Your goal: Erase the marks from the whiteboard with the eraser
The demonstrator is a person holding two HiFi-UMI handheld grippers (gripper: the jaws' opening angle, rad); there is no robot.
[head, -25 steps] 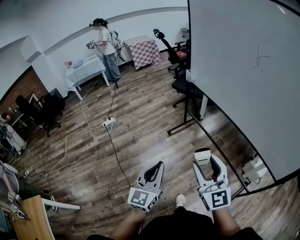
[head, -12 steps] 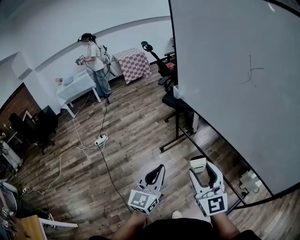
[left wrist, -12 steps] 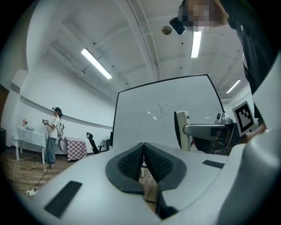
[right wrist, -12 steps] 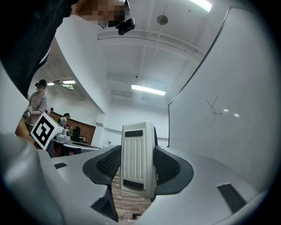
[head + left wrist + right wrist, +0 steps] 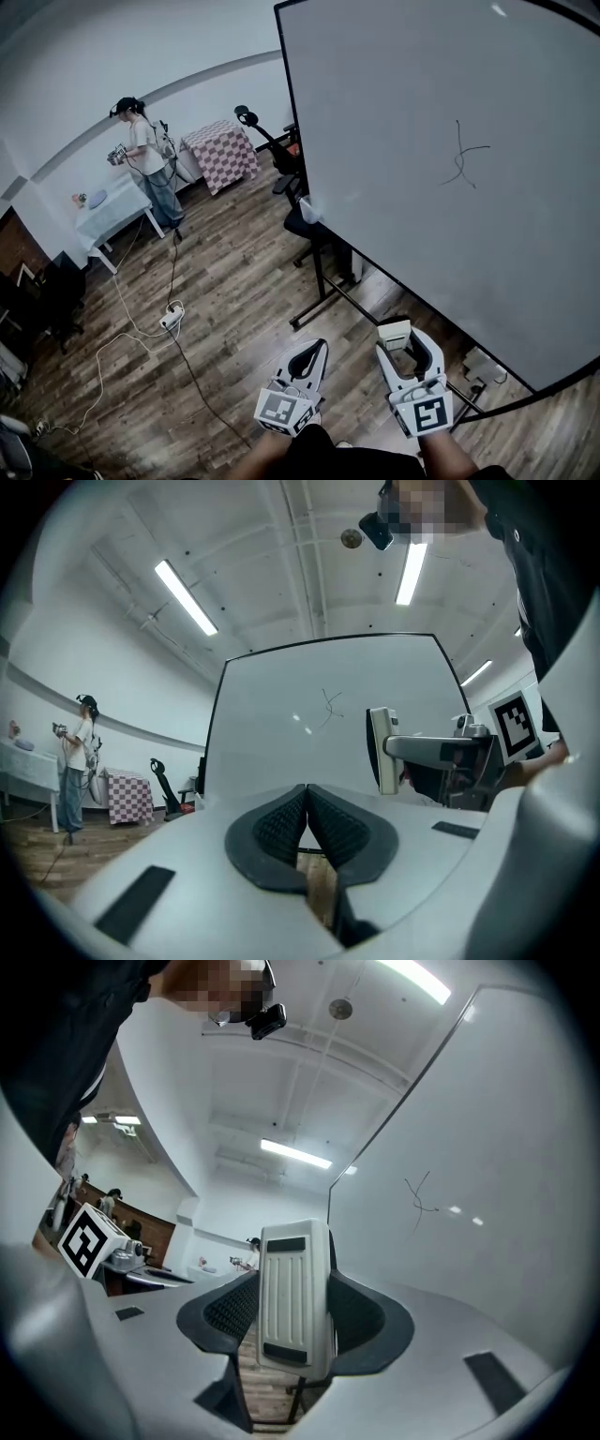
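Eraser (image 5: 294,1299) is not carried by the left tongs (image 5: 310,353). In the left gripper view their ribbed pads (image 5: 281,819) are pressed together along the whole length with nothing between them. They hang low over the wooden floor (image 5: 225,281).

Just to their right, the right tongs (image 5: 409,339) are clamped on the eraser, one pad against each long side. It is a pale plastic block with a ribbed back and a dark inset at each end. It sits at the tips of the tongs, and its long axis stands crosswise to their length. The ribbed back faces the right gripper's camera, so the wiping face is judged to point forward, away from the hand.

The whiteboard (image 5: 422,234) stands upright on a dark stand (image 5: 320,277) and fills the right of the head view. Eraser and board are apart; no contact is visible. The marks (image 5: 463,155) are a small group of thin dark strokes: one near-vertical curved line crossed by a shorter, near-horizontal one. The rest of the surface appears clean.

Controlling relation: the marks lie above and slightly right of the right tongs, well apart from them, high on the board. The right hand is the nearer and the only loaded one. The coming move is judged to be a reach forward and upward until the wiping face lies flat on the strokes.
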